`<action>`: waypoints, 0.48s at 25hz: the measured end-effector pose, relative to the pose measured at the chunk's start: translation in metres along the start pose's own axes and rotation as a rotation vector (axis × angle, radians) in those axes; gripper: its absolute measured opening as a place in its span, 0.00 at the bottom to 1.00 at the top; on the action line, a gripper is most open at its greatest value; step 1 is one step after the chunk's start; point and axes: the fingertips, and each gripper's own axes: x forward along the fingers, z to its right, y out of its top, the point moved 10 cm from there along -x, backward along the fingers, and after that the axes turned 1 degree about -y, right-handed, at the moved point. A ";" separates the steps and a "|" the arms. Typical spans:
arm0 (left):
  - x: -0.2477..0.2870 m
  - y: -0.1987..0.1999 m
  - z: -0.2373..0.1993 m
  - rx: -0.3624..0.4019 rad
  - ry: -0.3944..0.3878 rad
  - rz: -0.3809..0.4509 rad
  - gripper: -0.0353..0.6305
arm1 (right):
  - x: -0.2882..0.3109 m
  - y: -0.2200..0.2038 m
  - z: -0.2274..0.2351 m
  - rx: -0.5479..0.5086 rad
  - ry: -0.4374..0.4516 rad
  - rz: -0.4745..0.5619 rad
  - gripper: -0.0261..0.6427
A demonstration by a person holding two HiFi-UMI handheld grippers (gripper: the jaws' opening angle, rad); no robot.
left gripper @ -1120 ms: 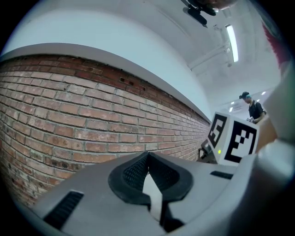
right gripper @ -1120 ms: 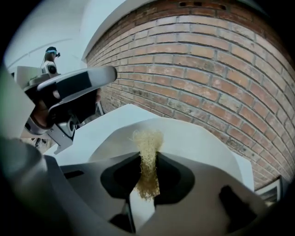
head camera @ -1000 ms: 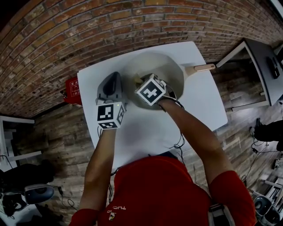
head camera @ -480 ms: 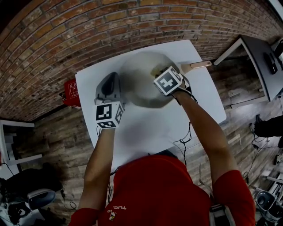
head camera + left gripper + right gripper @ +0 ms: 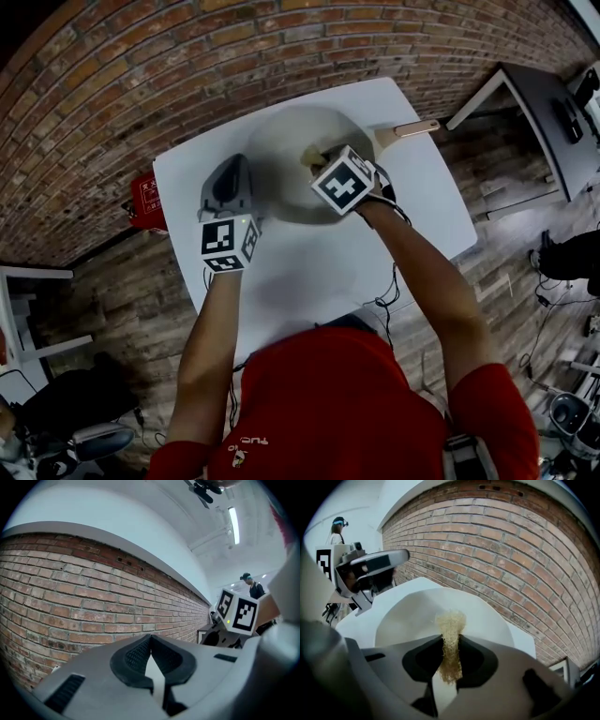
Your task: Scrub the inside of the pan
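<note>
A cream pan (image 5: 281, 183) with a wooden handle (image 5: 417, 128) sits on the white table (image 5: 309, 272). My right gripper (image 5: 321, 161) reaches into the pan from the near side, shut on a straw-coloured scrubber (image 5: 310, 157). In the right gripper view the scrubber (image 5: 451, 625) sticks out past the jaws (image 5: 451, 641) over the pan's inside (image 5: 408, 616). My left gripper (image 5: 236, 162) rests just beside the pan's left rim, and I cannot tell whether it touches. Its pads (image 5: 161, 656) meet, with nothing seen between them, and it points at the brick wall.
The brick wall (image 5: 187, 66) runs along the table's far side. A red box (image 5: 141, 202) lies on the floor at the left, and a dark table (image 5: 553, 122) stands at the right. A person (image 5: 336, 529) stands far off.
My right gripper swept the scrubber from the pan's middle toward the handle side, then came partway back. The left gripper has stayed beside the left rim.
</note>
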 end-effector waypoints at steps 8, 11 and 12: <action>-0.005 0.001 0.004 -0.007 0.002 0.008 0.07 | 0.012 0.016 -0.061 -0.202 0.128 -0.030 0.17; -0.007 0.001 0.006 -0.007 0.002 0.008 0.07 | 0.017 0.008 -0.063 -0.240 0.117 -0.069 0.17; -0.007 0.001 0.006 -0.006 0.002 0.008 0.07 | 0.017 0.005 -0.060 -0.242 0.106 -0.079 0.17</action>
